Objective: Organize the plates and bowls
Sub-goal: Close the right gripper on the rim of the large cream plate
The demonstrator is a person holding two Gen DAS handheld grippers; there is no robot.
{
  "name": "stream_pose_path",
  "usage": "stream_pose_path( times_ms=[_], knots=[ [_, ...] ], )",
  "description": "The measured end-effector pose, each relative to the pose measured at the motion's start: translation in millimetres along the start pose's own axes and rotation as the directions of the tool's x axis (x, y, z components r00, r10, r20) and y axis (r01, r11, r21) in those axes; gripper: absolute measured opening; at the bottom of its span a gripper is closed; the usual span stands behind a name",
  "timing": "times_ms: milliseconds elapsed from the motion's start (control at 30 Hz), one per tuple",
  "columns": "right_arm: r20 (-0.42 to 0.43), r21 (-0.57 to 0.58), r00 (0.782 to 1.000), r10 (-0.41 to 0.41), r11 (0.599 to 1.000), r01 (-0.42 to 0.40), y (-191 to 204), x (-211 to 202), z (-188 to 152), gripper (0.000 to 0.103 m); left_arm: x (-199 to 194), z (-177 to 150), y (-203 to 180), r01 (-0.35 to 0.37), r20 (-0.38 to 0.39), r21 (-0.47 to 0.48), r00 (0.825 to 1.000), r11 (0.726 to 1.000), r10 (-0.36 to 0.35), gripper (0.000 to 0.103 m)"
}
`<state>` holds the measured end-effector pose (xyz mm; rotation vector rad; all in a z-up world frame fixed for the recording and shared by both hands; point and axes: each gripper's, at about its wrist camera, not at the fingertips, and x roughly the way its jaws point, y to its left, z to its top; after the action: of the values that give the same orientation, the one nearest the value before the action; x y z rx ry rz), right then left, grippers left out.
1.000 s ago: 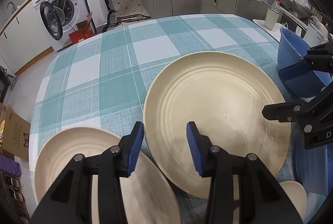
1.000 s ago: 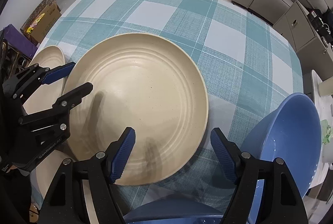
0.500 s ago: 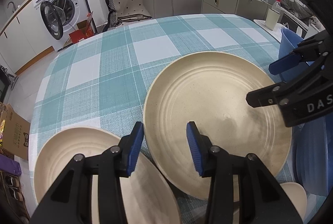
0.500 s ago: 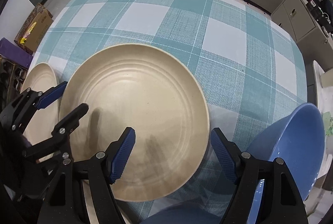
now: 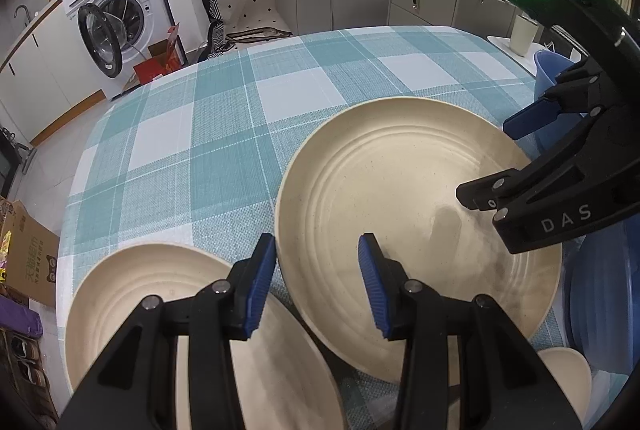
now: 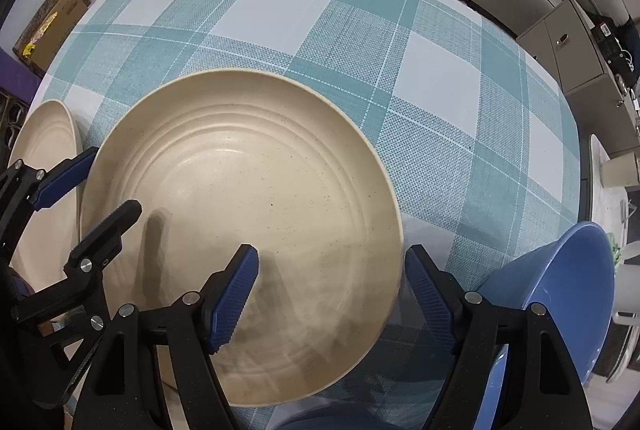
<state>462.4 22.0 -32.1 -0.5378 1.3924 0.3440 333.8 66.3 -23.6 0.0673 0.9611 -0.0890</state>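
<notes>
A large cream plate (image 5: 400, 190) (image 6: 248, 214) lies on the checked tablecloth (image 5: 224, 134). My left gripper (image 5: 316, 286) (image 6: 88, 202) is open and hangs over the plate's near left rim, pads apart from it. My right gripper (image 6: 332, 302) (image 5: 500, 158) is open and points down, and the plate's right rim lies below the gap between its fingers. A smaller cream plate (image 5: 120, 294) (image 6: 44, 150) sits to the left. To the right are a blue bowl (image 6: 560, 294) (image 5: 552, 70) and a blue plate (image 5: 596, 302).
A small cream bowl (image 5: 568, 374) pokes out at the near right corner. A cup (image 5: 524, 38) stands on a side table beyond the blue bowl. Bare tablecloth stretches toward the far edge. Cardboard boxes (image 5: 28, 254) stand on the floor at left.
My right gripper has come in lower over the large plate's right side, nearer to the left gripper. The left gripper and the dishes have not moved.
</notes>
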Motion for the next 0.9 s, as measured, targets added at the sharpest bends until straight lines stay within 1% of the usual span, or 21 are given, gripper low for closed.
stream_pose_path(
  times_ms=[100, 233, 433, 600, 700, 900],
  knots=[
    [-0.009, -0.009, 1.0, -0.005, 1.0, 0.005, 4, 2, 1, 0.079, 0, 0, 0, 0.002, 0.0, -0.002, 1.0, 1.0, -0.002, 0.042],
    [-0.01, 0.013, 0.999, 0.039, 0.999, -0.039, 1, 1, 2, 0.079, -1, -2, 4, -0.008, -0.002, -0.01, 1.0, 1.0, 0.008, 0.042],
    [0.014, -0.001, 0.996, 0.083, 0.997, -0.083, 7, -1, 6, 0.079, -3, -6, 14, -0.021, -0.005, -0.034, 1.0, 0.999, 0.021, 0.042],
    [0.017, -0.014, 0.997, 0.075, 0.997, -0.075, 11, -1, 4, 0.079, -6, -10, 13, -0.024, -0.015, -0.027, 1.0, 0.999, 0.024, 0.042],
    [-0.006, -0.018, 0.997, 0.081, 0.997, -0.081, 10, 3, 1, 0.079, -6, -11, 11, -0.031, -0.017, -0.02, 0.999, 0.999, 0.031, 0.042],
    [-0.047, -0.055, 0.997, 0.064, 0.996, -0.067, 13, 9, -12, 0.078, -7, -13, 9, -0.03, -0.022, -0.014, 0.999, 0.999, 0.03, 0.045]
  ],
)
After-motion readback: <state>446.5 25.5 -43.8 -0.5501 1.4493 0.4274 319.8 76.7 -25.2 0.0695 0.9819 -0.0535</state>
